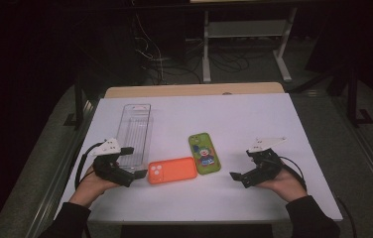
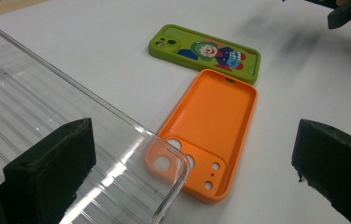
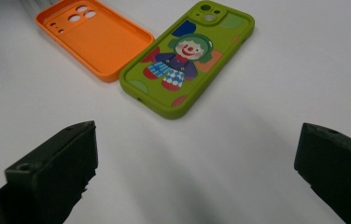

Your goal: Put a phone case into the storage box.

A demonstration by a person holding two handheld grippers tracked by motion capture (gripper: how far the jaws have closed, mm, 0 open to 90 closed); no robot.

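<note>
Both grippers (jaws spread) flank the orange case [image 1: 172,170] and green case [image 1: 204,153].

A white worktop [image 1: 254,114] is seen, with a wooden strip [image 1: 194,89] along its far edge. Beyond that edge, a white metal frame [image 1: 244,29] and tangled cables [image 1: 155,54] are seen on the dark floor [image 1: 323,99].

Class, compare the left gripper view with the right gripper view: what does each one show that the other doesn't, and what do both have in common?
Left gripper view alone: a clear tray close beside one jaw, and the orange case's hollow inside. Right gripper view alone: the clown on the green case seen upright and near. Shared: both cases lying end to side on the white table, each framed by open black jaws.
</note>
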